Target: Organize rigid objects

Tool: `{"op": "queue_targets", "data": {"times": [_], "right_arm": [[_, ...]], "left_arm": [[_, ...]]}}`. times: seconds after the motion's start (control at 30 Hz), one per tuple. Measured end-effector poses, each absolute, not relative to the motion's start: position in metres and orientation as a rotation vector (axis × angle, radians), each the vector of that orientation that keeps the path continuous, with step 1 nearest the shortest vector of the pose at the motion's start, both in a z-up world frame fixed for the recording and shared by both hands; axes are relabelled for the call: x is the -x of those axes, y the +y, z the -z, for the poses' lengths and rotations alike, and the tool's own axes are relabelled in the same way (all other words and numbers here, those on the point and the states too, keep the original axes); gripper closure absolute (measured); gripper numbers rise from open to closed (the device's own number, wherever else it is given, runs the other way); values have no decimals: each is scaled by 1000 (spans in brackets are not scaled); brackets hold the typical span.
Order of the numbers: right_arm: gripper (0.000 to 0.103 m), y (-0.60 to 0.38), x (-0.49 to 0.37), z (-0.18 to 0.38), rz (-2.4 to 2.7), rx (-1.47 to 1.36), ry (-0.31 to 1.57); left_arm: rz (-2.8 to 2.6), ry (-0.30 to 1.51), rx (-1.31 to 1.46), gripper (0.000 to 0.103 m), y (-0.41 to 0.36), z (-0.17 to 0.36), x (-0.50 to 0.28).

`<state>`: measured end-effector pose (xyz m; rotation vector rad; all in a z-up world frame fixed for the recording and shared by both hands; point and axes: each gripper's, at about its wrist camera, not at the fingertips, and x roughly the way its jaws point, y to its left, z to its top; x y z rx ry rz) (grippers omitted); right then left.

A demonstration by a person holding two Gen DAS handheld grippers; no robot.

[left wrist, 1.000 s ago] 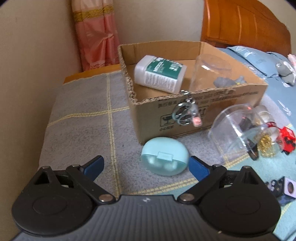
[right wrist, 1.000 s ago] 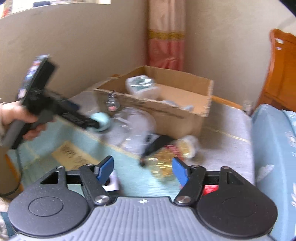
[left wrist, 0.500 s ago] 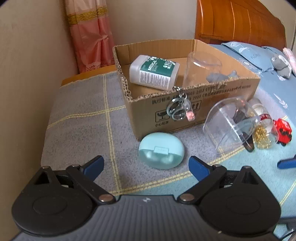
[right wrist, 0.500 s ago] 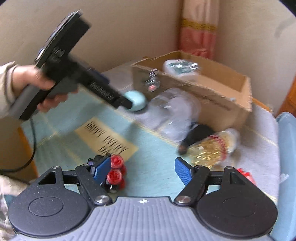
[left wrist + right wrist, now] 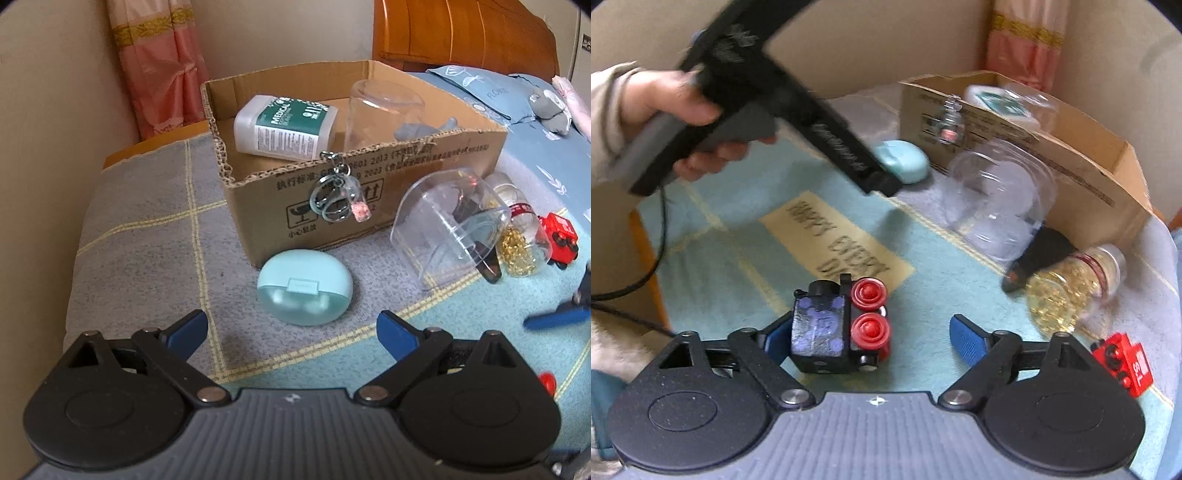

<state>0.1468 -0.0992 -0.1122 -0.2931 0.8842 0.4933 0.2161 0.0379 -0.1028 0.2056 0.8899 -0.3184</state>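
A cardboard box (image 5: 413, 173) stands on the mat, holding a white medical bottle (image 5: 286, 127) and a clear cup (image 5: 384, 114). A keyring (image 5: 338, 199) hangs on its front wall. A mint oval case (image 5: 304, 291) lies just ahead of my open, empty left gripper (image 5: 291, 326). My right gripper (image 5: 871, 332) is open; a black and red toy train (image 5: 842, 328) sits between its fingers, touching the left finger. The mint case (image 5: 905, 160) and the box (image 5: 1071, 147) also show in the right wrist view.
A clear plastic container (image 5: 447, 225), a black item (image 5: 1039, 254), a jar of gold bits (image 5: 1071, 288) and a red toy car (image 5: 1126, 363) lie right of the box. A wall (image 5: 48, 129) is on the left, a bed (image 5: 535, 99) behind.
My right gripper swung left and down to the toy train, which now sits between its fingers. My left gripper pulled back a little from the mint case.
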Motion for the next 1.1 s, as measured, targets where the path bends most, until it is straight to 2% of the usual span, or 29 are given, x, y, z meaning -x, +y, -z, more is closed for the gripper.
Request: {"op": "queue_targets", "data": {"times": [0.03,0.1,0.4,0.6,0.9,1.1], "right_arm": [[4,-103,-149,113,-473,284,895],[0,-111,-152,116,-456,250,920],[0,-113,-152,116,-451,251,908],[0,-102,-135,119,-465,251,855],[3,-90,-130,121,-520,268,816],[10,-91,-137,120,-549,278,801]], "left_arm": [[321,892,-203,5,38,102,-216],[320,892,-202,5,35,100,-215],[321,855,-181,5,36,80,-198],[332,810,-230,5,33,95,-192],[315,837,-158,6,39,120,-219],[327,815,-129,9,37,122,-226]]}}
